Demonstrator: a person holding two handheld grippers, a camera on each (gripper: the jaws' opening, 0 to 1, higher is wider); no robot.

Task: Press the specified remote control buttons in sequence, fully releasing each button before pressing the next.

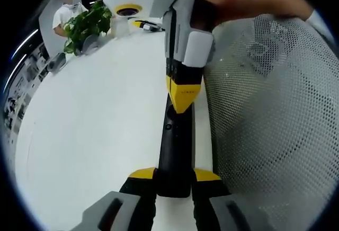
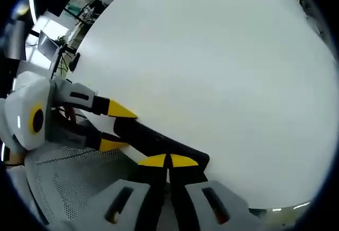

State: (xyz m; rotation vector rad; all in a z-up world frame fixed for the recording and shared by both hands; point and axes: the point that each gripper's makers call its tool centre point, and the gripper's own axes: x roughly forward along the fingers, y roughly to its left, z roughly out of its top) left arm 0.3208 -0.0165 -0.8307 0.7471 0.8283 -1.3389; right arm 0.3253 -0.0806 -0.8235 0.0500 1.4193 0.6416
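Centre of the left gripper view: the left tongs [image 1: 174, 180] are clamped on the near end of a slim black remote control [image 1: 175, 151] above the white counter [image 1: 95, 125]. The right tongs [image 1: 184, 94], jaws together, press its far end beside a grey mesh chair back [image 1: 275, 120].

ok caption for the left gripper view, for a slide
Left hand-held gripper holds a slim black remote control over a white table while the right hand-held gripper presses it.
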